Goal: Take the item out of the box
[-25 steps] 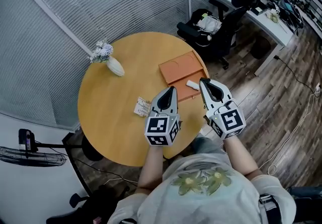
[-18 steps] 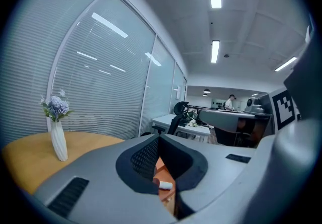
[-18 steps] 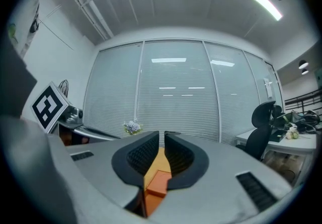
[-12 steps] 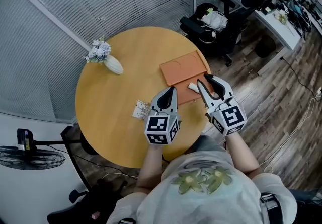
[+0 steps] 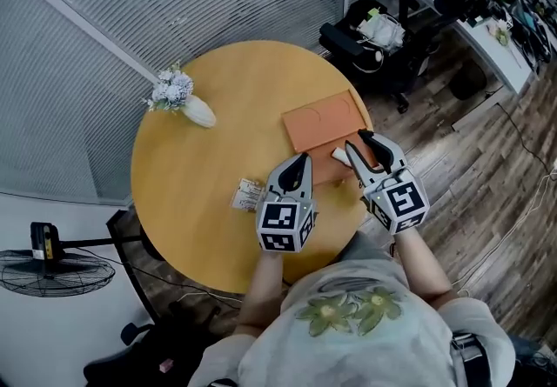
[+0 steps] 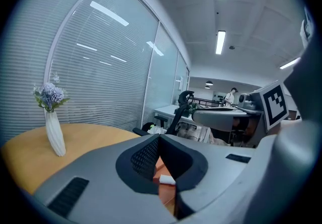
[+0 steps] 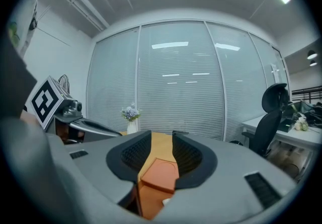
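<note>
My right hand-held gripper [image 5: 358,141] stands over the near right corner of the flat orange box [image 5: 324,123]. Its jaws have just been opening and stand wide apart, gripping nothing; the box shows beyond the gap. A small white item [image 5: 340,154] lies at the box's near edge, just left of those jaws. My left hand-held gripper [image 5: 299,158] is closed and empty, near the box's near left corner. A printed packet [image 5: 249,195] lies on the surface [image 5: 218,98], its print too small to read.
</note>
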